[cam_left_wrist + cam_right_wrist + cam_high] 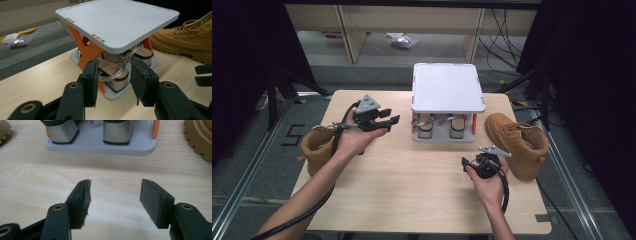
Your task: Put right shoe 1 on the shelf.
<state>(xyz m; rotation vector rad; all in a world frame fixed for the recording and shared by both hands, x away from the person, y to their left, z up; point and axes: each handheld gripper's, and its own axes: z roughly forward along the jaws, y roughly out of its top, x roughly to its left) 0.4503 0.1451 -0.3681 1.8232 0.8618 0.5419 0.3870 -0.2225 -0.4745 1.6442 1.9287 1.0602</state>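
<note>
A white-topped stand point(447, 87) on orange struts sits at the table's far middle, with two sandals point(426, 127) point(457, 127) on its lower tray. One tan boot point(317, 145) lies at the left edge, another tan boot point(519, 142) at the right. My left gripper point(389, 117) is held up left of the stand, open and empty, its jaws pointing at it. In the left gripper view the jaws point(113, 77) frame the near sandal point(117, 83) from a distance. My right gripper point(479, 159) is low over the table in front of the stand, open point(115, 192) over bare wood.
The wooden table point(412, 190) has free room in its near half. The stand's grey base point(100, 146) lies ahead of the right gripper, with the right boot's sole point(197, 140) beside it. Cables trail from both grippers. Shelving and cables lie on the floor beyond the table.
</note>
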